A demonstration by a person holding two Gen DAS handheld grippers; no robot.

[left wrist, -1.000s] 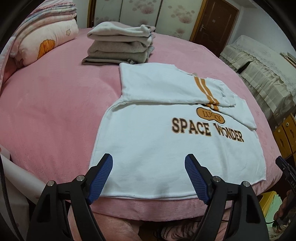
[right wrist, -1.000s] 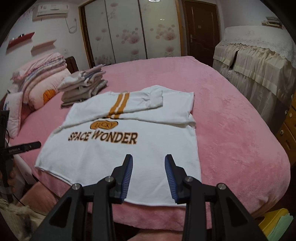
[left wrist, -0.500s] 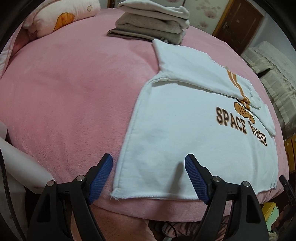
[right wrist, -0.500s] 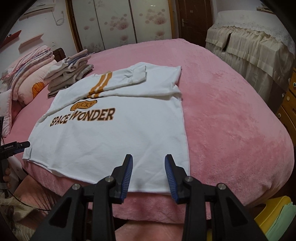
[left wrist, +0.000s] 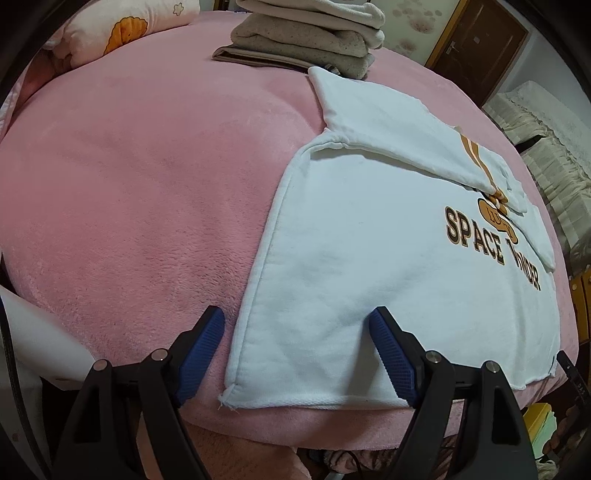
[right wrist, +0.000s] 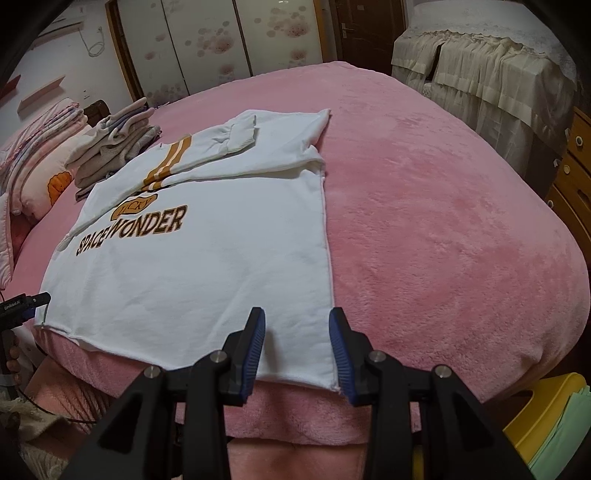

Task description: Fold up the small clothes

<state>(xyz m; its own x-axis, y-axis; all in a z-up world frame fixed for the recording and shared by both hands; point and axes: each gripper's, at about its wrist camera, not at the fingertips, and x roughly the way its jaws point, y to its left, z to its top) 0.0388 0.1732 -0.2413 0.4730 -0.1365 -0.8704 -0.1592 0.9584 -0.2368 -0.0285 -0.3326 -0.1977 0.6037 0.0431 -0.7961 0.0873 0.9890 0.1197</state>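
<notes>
1. The white shirt (left wrist: 369,266) lies flat on the pink bed (left wrist: 140,192), filling the right half of the left view and the left-centre of the right view.
2. Done: both sleeves are folded across the chest; a stack (left wrist: 314,33) of folded clothes sits at the top of the frame.
3. Left: the body fold, hem up toward the collar, seems not yet begun.
4. Left claw (left wrist: 297,347) stands wide apart over the lower-left hem corner, gripping nothing.
5. Right claw (right wrist: 296,347) stands partly apart over the lower-right hem corner, pads not pressing cloth.
</notes>
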